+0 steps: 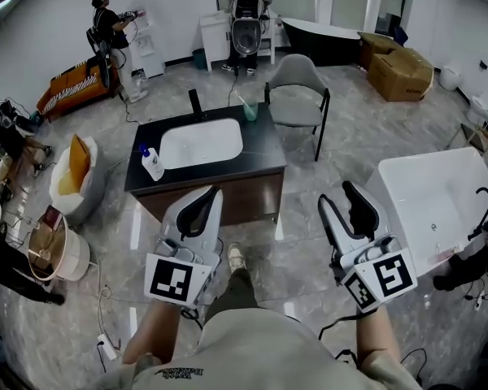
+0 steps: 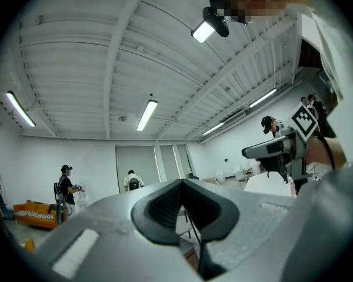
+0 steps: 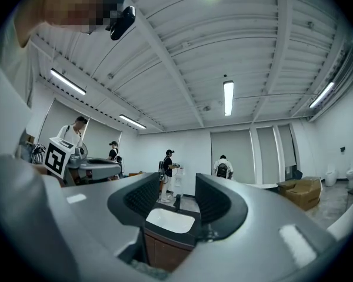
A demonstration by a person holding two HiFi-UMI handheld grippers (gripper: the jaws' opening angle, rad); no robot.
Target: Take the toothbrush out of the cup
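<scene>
Head view: the toothbrush [image 1: 243, 99] is seen in the cup [image 1: 250, 112], not taken out yet. The left claw [image 1: 210, 193] is closed on nothing; the right claw [image 1: 338, 195] is spread, empty.

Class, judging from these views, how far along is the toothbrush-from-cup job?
Done: nothing; the toothbrush stands in the cup on the vanity at its far corner. In hand: nothing; the left gripper is shut and empty, the right gripper open, both short of it. Left: reach, grasp, lift out.

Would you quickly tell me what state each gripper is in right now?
The left gripper is closed, with nothing between its jaws.
The right gripper is open and empty; the sink shows through the gap.
</scene>
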